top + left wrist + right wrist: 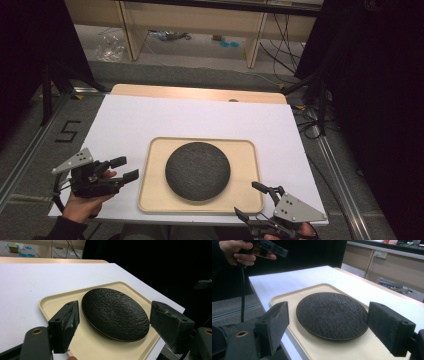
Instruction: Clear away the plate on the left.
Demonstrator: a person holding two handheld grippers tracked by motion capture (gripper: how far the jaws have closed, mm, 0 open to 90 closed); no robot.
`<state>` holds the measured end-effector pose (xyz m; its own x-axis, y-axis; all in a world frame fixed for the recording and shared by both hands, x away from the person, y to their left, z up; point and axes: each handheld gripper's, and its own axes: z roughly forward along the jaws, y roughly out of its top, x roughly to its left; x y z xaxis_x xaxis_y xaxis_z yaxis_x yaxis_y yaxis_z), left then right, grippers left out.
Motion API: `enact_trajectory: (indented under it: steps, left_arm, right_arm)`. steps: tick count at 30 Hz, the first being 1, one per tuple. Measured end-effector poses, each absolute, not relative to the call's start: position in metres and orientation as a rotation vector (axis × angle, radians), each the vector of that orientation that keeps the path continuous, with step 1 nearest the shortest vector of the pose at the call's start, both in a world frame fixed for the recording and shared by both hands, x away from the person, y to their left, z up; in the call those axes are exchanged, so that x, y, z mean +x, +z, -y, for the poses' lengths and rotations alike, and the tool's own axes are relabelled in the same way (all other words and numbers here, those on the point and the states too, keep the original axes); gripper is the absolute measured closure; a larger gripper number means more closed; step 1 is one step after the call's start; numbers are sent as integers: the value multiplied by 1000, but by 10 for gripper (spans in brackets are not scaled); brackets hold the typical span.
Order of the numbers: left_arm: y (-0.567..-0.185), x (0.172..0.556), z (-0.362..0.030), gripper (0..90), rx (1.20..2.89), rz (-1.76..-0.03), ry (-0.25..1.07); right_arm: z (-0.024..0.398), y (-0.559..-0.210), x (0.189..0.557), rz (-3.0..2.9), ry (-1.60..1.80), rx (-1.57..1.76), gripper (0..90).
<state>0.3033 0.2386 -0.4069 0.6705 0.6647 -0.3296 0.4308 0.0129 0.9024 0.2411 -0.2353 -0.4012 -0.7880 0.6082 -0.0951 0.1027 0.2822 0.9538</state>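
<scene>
A round black plate (198, 171) lies flat in the middle of a beige tray (150, 200), which sits on the white bench (130, 120) near its front edge. The plate is round, so it has no long axis; its rough, pebbled face is turned up.

The left claw (127, 169) hangs just off the tray's left rim, held in the person's left hand (82, 206), its jaws spread wide with nothing between them and aimed toward the plate. In the left gripper view (113, 325) the plate lies ahead, between the two spread jaws, and apart from them.

The right claw (250, 200) is at the tray's front right corner, also wide open and empty, pointing up and leftward across the tray. In the right gripper view (327, 325) the plate lies ahead between its jaws, untouched, with the left hand (237, 252) and its claw (273, 248) farther off at the top left.

The right hand is cut off by the bottom edge of the high view, so little of it can be made out. A small dark spot at the bench's far edge is too small to identify. The surroundings to both sides are dark.
</scene>
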Motion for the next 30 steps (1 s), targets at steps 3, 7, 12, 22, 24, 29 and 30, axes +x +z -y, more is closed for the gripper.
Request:
enact_trajectory:
  steps: [3, 7, 12, 22, 24, 29, 30]
  left_arm:
    - [-406, 298, -237, 236, 1612, -898, 248]
    - [-406, 289, -234, 235, 1625, -880, 275]
    - [-404, 278, -228, 235, 1644, -842, 296]
    - [-409, 266, -211, 229, 1709, -792, 301]
    - [-410, 266, -207, 228, 1724, -794, 302]
    - [-412, 268, -205, 228, 1739, -786, 311]
    - [-412, 268, -206, 228, 1738, -793, 309]
  right_arm:
    - [236, -401, 241, -2124, 1522, 633, 193]
    - [236, -401, 241, -2120, 1518, 634, 193]
    - [235, -401, 241, -2118, 1521, 636, 192]
    - [235, -401, 241, -2112, 1524, 642, 191]
    - [236, -401, 241, -2114, 1523, 639, 191]
    - [236, -401, 241, -2116, 1523, 638, 191]
    - [236, -401, 241, -2114, 1524, 639, 191]
